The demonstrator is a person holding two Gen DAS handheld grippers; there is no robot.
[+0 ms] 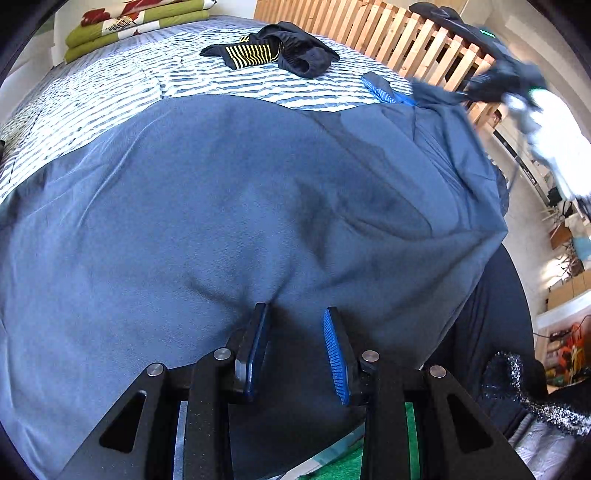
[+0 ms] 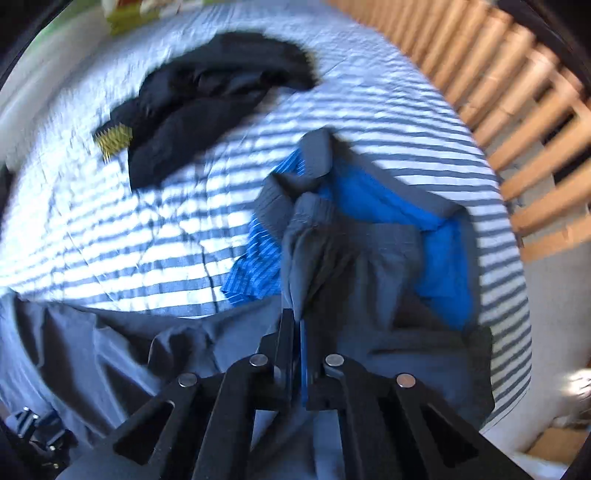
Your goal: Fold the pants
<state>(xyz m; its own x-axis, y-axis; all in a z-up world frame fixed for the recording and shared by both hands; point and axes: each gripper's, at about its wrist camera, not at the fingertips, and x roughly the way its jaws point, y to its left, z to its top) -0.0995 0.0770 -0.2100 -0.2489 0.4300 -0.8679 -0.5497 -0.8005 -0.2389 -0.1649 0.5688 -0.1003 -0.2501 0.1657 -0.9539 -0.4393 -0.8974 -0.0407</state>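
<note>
1. Striped blue-and-white bedding (image 1: 110, 92) covers the bed I am working over, with a wooden slat railing (image 1: 406, 33) along its far right side.
2. Nearest my left camera, the left gripper (image 1: 297, 314) has its two blue-padded fingers (image 1: 334, 350) spread apart, with a clear gap between them; their tips sit at or just above the cloth, and I cannot tell whether they touch it.
3. Under and ahead of that gripper lie the pants (image 1: 240, 192), grey-blue, spread wide across the near half of the bed, with soft creases running away from the fingertips.
4. In my right camera, the right gripper (image 2: 297, 317) has its fingers pressed together on a bunched fold of the pants (image 2: 314, 236), so it is clamped on the fabric.
5. Past that pinch, the cloth rises into a crumpled ridge, and its bright blue ribbed lining (image 2: 255, 258) is turned outward on both sides of the ridge.
6. From the left camera the same gripper shows as a dark blur at the pants' far right corner (image 1: 491, 81), near the railing, with a pale blurred shape beside it that I cannot make out.
7. Farther up the bed, well apart from the pants, lies a crumpled black garment (image 1: 291, 48) with a patch of yellow stripes (image 1: 251, 55).
8. At the far end, by the wall, sits a stack of green folded bedding with a red-and-white print (image 1: 136, 22).
</note>
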